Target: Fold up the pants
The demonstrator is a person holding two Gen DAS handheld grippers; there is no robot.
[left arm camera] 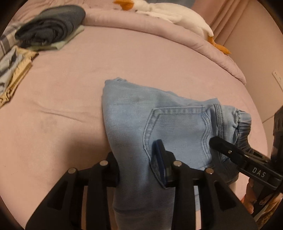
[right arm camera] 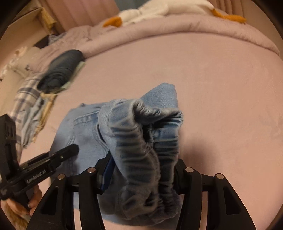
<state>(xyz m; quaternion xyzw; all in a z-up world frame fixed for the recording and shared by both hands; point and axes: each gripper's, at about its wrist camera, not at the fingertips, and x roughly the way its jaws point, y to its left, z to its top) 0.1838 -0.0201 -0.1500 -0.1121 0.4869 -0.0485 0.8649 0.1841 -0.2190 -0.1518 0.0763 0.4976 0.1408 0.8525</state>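
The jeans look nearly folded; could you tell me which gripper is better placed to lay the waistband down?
Probably the right gripper: it grips the bunched waistband, while the left gripper pinches the jeans near the pocket.

The pants [left arm camera: 159, 115] are light blue denim with paler stitching on the pocket, and their elastic waistband [right arm camera: 141, 141] looks grey-blue in shadow. The bed sheet [left arm camera: 88, 79] is plain dusty pink, the same as the quilt [left arm camera: 159, 33]. The left gripper [left arm camera: 139, 168] and right gripper [right arm camera: 141, 169] are black (each shows one dark blue pad). The folded garment [left arm camera: 51, 26] is dark blue-grey, lying on pale green cloth [left arm camera: 60, 45]. The plush toy [left arm camera: 168, 14] is white and orange. A checked cloth [right arm camera: 26, 95] is grey and white.
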